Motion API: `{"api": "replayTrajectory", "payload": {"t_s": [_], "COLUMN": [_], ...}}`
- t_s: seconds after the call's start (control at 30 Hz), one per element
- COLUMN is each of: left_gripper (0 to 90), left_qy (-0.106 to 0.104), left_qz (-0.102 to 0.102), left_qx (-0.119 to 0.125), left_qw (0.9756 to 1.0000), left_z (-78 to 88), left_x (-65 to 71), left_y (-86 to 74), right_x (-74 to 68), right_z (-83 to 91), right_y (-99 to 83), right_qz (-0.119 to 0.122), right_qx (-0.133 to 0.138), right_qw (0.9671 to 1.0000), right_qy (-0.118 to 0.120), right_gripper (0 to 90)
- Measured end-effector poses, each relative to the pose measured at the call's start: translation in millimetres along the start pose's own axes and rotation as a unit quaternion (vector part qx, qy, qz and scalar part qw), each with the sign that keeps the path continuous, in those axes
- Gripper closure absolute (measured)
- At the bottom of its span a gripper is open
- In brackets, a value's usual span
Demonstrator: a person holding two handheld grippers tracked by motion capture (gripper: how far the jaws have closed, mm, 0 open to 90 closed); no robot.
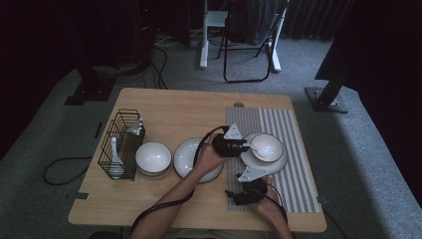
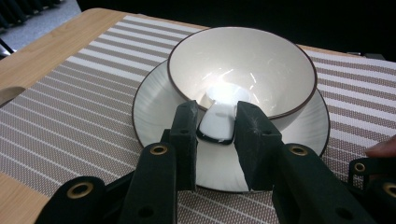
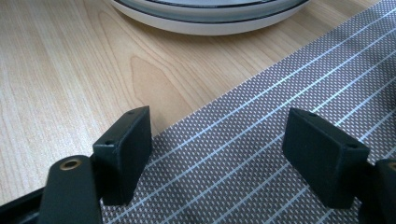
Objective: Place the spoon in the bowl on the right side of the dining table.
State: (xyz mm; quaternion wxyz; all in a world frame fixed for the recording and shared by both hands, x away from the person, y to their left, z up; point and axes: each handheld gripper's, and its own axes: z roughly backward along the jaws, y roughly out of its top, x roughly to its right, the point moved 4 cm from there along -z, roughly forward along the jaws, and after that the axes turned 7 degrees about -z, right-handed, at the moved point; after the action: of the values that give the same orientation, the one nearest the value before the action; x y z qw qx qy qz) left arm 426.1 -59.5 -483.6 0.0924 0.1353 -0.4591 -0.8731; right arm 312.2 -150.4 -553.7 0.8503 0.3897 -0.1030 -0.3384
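Observation:
A white bowl (image 2: pixel 261 60) with a dark rim stands on a white plate (image 2: pixel 154 107) on the striped placemat (image 2: pixel 84 93). A white spoon (image 2: pixel 218 119) lies in the bowl, its handle over the near rim. My left gripper (image 2: pixel 215 128) has its jaws on either side of that handle, very close to it but not pressing. From above, the left gripper (image 1: pixel 245 145) sits at the left side of the bowl (image 1: pixel 268 147). My right gripper (image 3: pixel 217 149) is open and empty, low over the placemat's (image 3: pixel 261 93) left edge, at the table's front (image 1: pixel 234 194).
A second white plate (image 1: pixel 191 157) and another bowl (image 1: pixel 153 158) stand left of the placemat. A black wire rack (image 1: pixel 122 144) with spoons is at the far left. The plate's rim (image 3: pixel 205 21) lies just ahead of the right gripper. A chair stands beyond the table.

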Motion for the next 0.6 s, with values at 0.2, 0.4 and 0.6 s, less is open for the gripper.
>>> {"api": "replayTrajectory", "payload": {"t_s": [0.2, 0.4, 0.6], "left_gripper": [69.9, 69.5, 69.5], "left_qy": [0.004, 0.006, 0.004], "left_qz": [0.008, 0.007, 0.001], "left_qx": [0.004, 0.011, 0.015], "left_qw": [1.0000, 0.9999, 0.9999], "left_z": [9.5, 19.2, 29.5], "left_x": [-4.5, -6.5, -7.4], "left_y": [-2.3, 0.6, 4.2], "right_x": [0.1, -0.1, 0.0], "right_z": [0.0, 0.0, 0.0], "right_y": [0.0, 0.0, 0.0], "right_qz": [0.001, 0.000, 0.000], "right_qx": [0.000, 0.000, 0.000], "right_qw": [1.0000, 1.0000, 1.0000], "right_qy": [-0.001, 0.000, -0.001], "right_gripper": [23.8, 23.8, 23.8]}}
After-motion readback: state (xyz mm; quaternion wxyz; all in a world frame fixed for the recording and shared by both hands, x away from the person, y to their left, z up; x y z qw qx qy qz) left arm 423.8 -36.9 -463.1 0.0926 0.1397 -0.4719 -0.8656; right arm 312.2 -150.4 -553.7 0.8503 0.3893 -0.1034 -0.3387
